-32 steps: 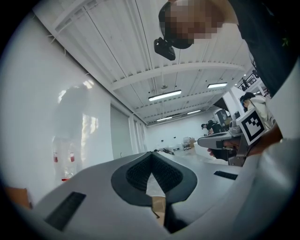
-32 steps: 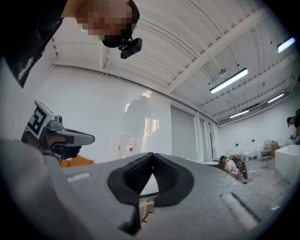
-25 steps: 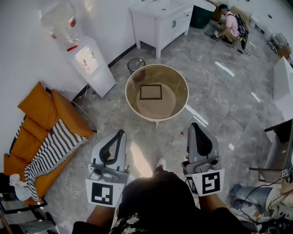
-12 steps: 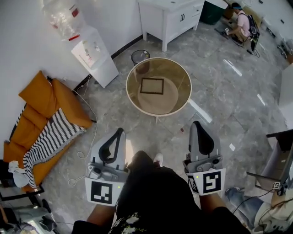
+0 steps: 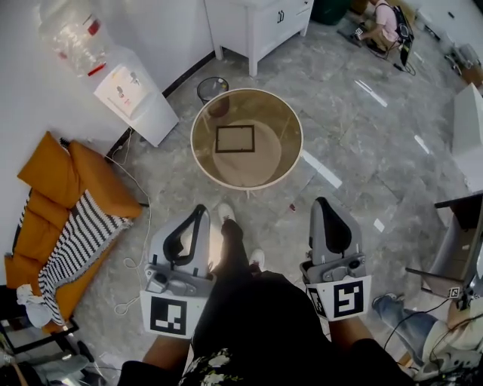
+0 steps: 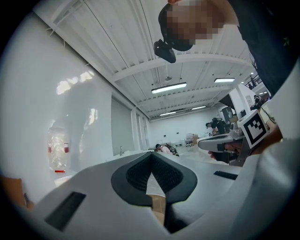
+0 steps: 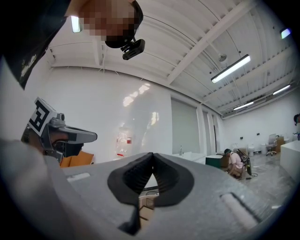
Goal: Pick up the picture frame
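A dark-edged picture frame (image 5: 235, 139) lies flat on a round glass-topped table (image 5: 204, 162) in the upper middle of the head view. My left gripper (image 5: 200, 209) and right gripper (image 5: 322, 202) are held level in front of the person's body, well short of the table, both shut with nothing between the jaws. In the left gripper view the jaws (image 6: 152, 157) meet at the tips; the right gripper view shows the same at its jaws (image 7: 152, 156). Through the small gaps below the tips a bit of the table shows.
A water dispenser (image 5: 132, 98) and a small bin (image 5: 213, 90) stand by the wall behind the table, next to a white cabinet (image 5: 253, 22). An orange sofa (image 5: 53, 203) with a striped cloth is at left. A person (image 5: 381, 22) crouches far back right. Cables lie on the floor.
The person has stepped forward toward the table, one foot now ahead. The table and frame have shifted left in the head view. Both grippers stay shut.
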